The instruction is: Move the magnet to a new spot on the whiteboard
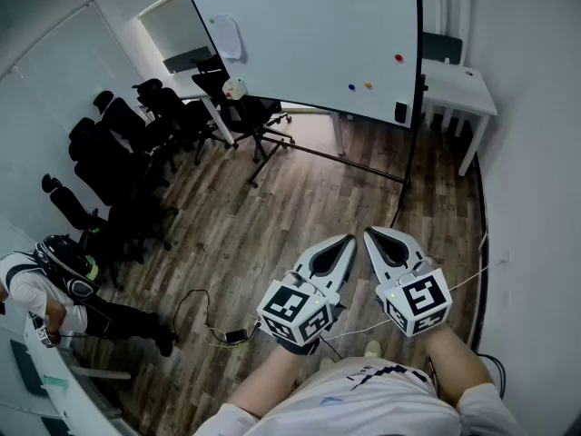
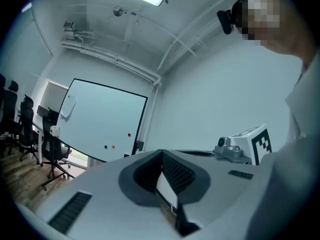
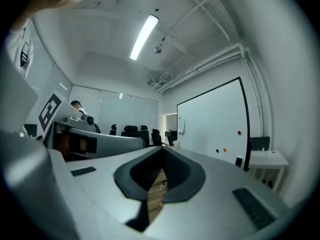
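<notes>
The whiteboard [image 1: 309, 34] stands on a wheeled frame across the room. It carries a red magnet [image 1: 398, 58], a blue magnet [image 1: 351, 87] and an orange magnet [image 1: 368, 85] near its right side. My left gripper [image 1: 345, 242] and right gripper [image 1: 374, 234] are held side by side close to my body, far from the board, both shut and empty. In the left gripper view the left gripper [image 2: 162, 153] points toward the whiteboard [image 2: 100, 119] and its red magnet [image 2: 129, 134]. The right gripper [image 3: 161, 149] likewise faces the whiteboard [image 3: 212, 119], where the red magnet [image 3: 239, 132] shows.
A black eraser [image 1: 401, 112] sits at the board's lower right and a paper sheet [image 1: 229, 36] at its upper left. Black office chairs [image 1: 136, 134] crowd the left. A white table [image 1: 458, 89] stands right of the board. A seated person [image 1: 54, 289] and floor cables [image 1: 218, 330] are lower left.
</notes>
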Tool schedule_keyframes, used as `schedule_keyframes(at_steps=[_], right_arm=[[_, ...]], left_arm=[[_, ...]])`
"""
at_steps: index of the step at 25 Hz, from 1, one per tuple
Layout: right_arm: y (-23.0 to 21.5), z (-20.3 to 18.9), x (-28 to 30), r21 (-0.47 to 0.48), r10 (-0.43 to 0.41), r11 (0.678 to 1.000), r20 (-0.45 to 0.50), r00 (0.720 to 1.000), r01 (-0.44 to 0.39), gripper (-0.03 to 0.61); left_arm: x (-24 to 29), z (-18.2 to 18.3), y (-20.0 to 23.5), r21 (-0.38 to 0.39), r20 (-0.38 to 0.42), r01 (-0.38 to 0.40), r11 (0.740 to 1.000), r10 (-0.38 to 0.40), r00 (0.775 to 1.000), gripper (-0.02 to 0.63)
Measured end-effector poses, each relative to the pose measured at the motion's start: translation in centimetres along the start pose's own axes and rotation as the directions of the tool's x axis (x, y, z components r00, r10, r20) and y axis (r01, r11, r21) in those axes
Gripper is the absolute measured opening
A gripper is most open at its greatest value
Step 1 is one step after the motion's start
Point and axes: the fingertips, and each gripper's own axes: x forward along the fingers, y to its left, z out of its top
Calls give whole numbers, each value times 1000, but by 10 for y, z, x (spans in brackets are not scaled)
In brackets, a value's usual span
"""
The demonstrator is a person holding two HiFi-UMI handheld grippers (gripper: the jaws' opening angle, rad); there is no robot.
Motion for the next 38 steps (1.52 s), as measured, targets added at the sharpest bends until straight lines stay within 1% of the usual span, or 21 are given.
schedule_keyframes(at_steps=[7, 11, 14, 17, 22, 31, 38], right_arm=[[-8, -2, 2, 3, 2, 1000, 3, 1000, -2, 12], [-10, 2, -1, -4, 5, 1000, 15, 1000, -4, 12], [-18, 6, -5, -19, -6, 1000, 34, 999, 6, 12], [-27, 6, -10, -11, -11, 1000, 44, 999, 12, 12], [-44, 3, -17, -6, 6, 1000, 63, 998, -5, 12], [-74, -11, -23, 36, 30, 999, 53, 998, -32, 12], [-87, -15, -19, 62, 44, 997, 37, 998, -46, 12]], left_arm=[[11, 1, -1, 13, 10, 7, 1000, -7, 1000, 12], [12, 1, -4, 7, 22, 13, 1000, -13, 1000, 12], [15, -1, -2, 7, 25, -5, 1000, 5, 1000, 12], [17, -6, -1, 11, 22, -30, 1000, 29, 999, 12], [35, -12, -10, 33, 20, -56, 998, 55, 998, 12], [63, -25, -18, 35, 5, -94, 995, 94, 996, 12], [75, -22, -17, 41, 6, -109, 993, 109, 994, 12]])
